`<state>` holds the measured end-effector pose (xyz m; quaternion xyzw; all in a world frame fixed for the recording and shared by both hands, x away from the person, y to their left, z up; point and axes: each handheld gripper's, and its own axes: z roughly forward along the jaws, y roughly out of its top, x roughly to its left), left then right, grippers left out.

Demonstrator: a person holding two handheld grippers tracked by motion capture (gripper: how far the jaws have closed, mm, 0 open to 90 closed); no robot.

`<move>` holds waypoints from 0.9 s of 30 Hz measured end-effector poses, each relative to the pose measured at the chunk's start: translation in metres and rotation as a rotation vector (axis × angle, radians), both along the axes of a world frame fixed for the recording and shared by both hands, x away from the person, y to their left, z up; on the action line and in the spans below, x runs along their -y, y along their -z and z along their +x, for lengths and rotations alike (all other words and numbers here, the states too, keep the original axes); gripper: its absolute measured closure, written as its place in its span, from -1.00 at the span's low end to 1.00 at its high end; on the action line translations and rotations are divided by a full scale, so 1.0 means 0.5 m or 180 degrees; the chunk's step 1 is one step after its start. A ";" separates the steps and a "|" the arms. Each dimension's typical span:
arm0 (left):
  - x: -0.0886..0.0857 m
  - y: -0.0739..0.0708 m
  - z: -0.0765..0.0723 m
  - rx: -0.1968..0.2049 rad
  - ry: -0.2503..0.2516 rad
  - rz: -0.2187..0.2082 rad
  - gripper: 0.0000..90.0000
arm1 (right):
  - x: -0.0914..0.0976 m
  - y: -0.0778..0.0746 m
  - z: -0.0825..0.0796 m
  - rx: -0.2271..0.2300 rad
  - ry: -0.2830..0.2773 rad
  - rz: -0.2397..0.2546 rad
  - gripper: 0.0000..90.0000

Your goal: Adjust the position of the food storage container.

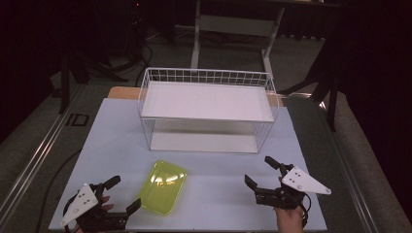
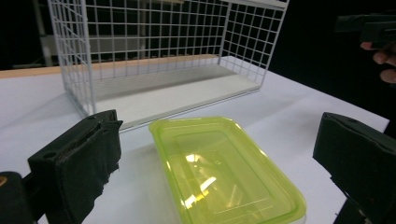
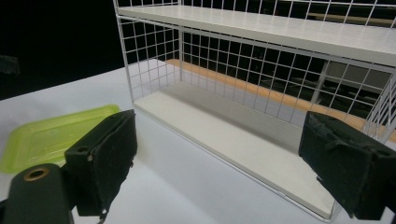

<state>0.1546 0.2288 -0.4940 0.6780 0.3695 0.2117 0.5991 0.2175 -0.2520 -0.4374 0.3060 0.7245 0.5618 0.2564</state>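
— Between the left gripper's (image 2: 219,154) jaws, what do we have?

— The yellow-green container (image 2: 224,170), lying flat on the table (image 2: 299,107) with its lid on. Our jaws stand spread on either side of it, gripping nothing. Only this gripper's view shows how closely they flank it; from the high view it lies just beyond the left gripper (image 1: 116,196).

— And the right gripper (image 3: 219,163)?

— Released too, nothing between its jaws. Past them stands the white wire rack (image 3: 261,93). Its lower shelf (image 3: 243,140), half hidden from above, shows bare here.

— Anything inside the container?

— We see nothing through the lid; glare blurs it. The upper shelf (image 1: 206,102) is bare as well.
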 end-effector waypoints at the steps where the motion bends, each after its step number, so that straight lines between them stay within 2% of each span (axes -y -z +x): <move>1: 0.000 0.000 0.001 -0.0027 -0.0009 -0.0006 -0.96 | 0.000 0.000 -0.001 -0.0001 0.0003 0.0002 -0.74; 3: 0.003 0.000 0.002 -0.0064 -0.0036 0.0085 -0.96 | 0.001 0.000 -0.002 0.0000 0.0001 0.0005 -0.74; 6: 0.003 -0.001 0.001 -0.0070 -0.0027 0.0083 -0.96 | 0.001 0.000 -0.003 0.0003 0.0006 0.0002 -0.74; 9: 0.014 -0.007 -0.007 -0.0123 0.0053 0.0084 -0.96 | 0.002 -0.001 -0.004 -0.0007 0.0001 0.0020 -0.74; 10: 0.018 -0.009 -0.010 -0.0148 0.0097 0.0081 -0.96 | 0.002 -0.001 -0.004 -0.0010 0.0004 0.0024 -0.74; 11: 0.023 -0.011 -0.012 -0.0186 0.0074 0.0074 -0.96 | 0.002 -0.001 -0.004 -0.0007 0.0009 0.0029 -0.74; 12: 0.029 -0.016 -0.016 -0.0267 0.0082 0.0025 -0.96 | 0.002 -0.001 -0.004 -0.0014 0.0004 0.0034 -0.74; 14: 0.032 -0.017 -0.017 -0.0282 0.0137 0.0030 -0.96 | 0.002 -0.001 -0.004 -0.0015 0.0002 0.0039 -0.74; 15: 0.040 -0.020 -0.017 -0.0344 0.0067 0.0124 -0.96 | 0.002 -0.001 -0.004 -0.0017 -0.0004 0.0039 -0.74; 16: 0.039 -0.020 -0.017 -0.0354 0.0105 0.0144 -0.95 | 0.001 0.000 -0.003 -0.0018 -0.0008 0.0041 -0.74; 17: 0.039 -0.020 -0.017 -0.0354 0.0105 0.0144 -0.81 | 0.001 0.000 -0.003 -0.0018 -0.0008 0.0041 -0.74; 18: 0.037 -0.020 -0.017 -0.0357 0.0113 0.0183 -0.81 | 0.001 0.000 -0.003 -0.0018 -0.0008 0.0040 -0.74; 19: 0.035 -0.019 -0.017 -0.0397 0.0217 0.0246 -0.57 | 0.001 0.000 -0.003 -0.0026 -0.0018 0.0047 -0.74; 20: 0.034 -0.018 -0.019 -0.0383 0.0278 0.0319 -0.37 | 0.001 0.000 -0.004 -0.0024 -0.0019 0.0045 -0.74; 21: 0.034 -0.018 -0.019 -0.0383 0.0278 0.0319 -0.08 | 0.001 0.000 -0.004 -0.0026 -0.0024 0.0045 -0.74; 22: 0.031 -0.019 -0.023 -0.0405 0.0346 0.0460 -0.04 | 0.001 0.001 -0.003 -0.0029 -0.0029 0.0045 -0.74; 23: 0.030 -0.019 -0.023 -0.0430 0.0390 0.0483 0.01 | 0.001 0.001 -0.003 -0.0031 -0.0028 0.0044 -0.74; 24: 0.028 -0.018 -0.024 -0.0465 0.0443 0.0483 0.17 | 0.001 0.001 -0.002 -0.0038 -0.0032 0.0045 -0.74; 26: 0.026 -0.016 -0.024 -0.0495 0.0460 0.0494 0.21 | 0.001 0.002 -0.001 -0.0041 -0.0041 0.0047 -0.74; 27: 0.025 -0.008 -0.024 -0.0530 0.0411 0.0592 0.43 | 0.001 0.002 -0.001 -0.0043 -0.0046 0.0043 -0.74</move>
